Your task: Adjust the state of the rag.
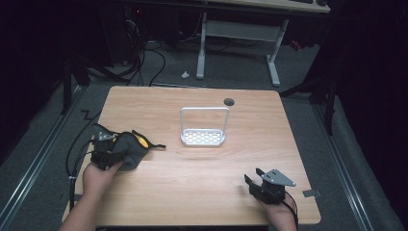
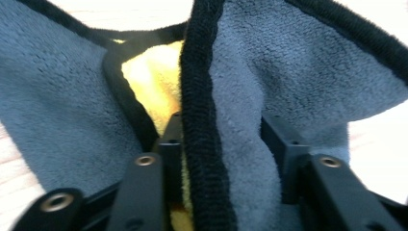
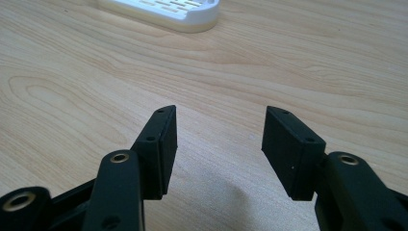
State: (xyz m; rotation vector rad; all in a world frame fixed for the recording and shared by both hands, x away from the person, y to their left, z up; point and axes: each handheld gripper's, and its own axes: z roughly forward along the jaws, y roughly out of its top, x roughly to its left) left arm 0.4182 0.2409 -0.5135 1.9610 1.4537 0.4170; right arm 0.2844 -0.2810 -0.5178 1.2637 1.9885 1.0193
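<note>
Lying bunched at the table's left edge in the high view, grey cloth (image 1: 126, 150) w/ black trim and a yellow inner side showing at its top. In the left gripper view a thick fold of the cloth (image 2: 240, 144) runs up between the two black jaws: black trimmed edge sits right against the left jaw's pad, grey pile fills the gap over to the right jaw, yellow layer peeks out behind the left jaw. Rest of cloth spreads wide to both sides beyond the jaw tips, one flap draping left, another right. Left gripper (image 1: 103, 151) is clamped onto that fold, jaws abt half apart w/ the fabric squeezed between the pads. Cloth is resting on the tabletop, not lifted clear as far as high view shows; exact contact under the gripper can't tell.

Right gripper (image 1: 262, 185) sits near the table's front right corner, well apart from the cloth. In the right gripper view its jaws (image 3: 219, 144) are spread, nothing between them, bare wood underneath.

White rack (image 1: 203, 126) w/ slotted base and wire hoop handle stands upright mid-table, between the two grippers and farther back; its base corner shows at top of the right gripper view (image 3: 163, 12). Wooden table (image 1: 202, 187) has a dark round hole near its back edge.
</note>
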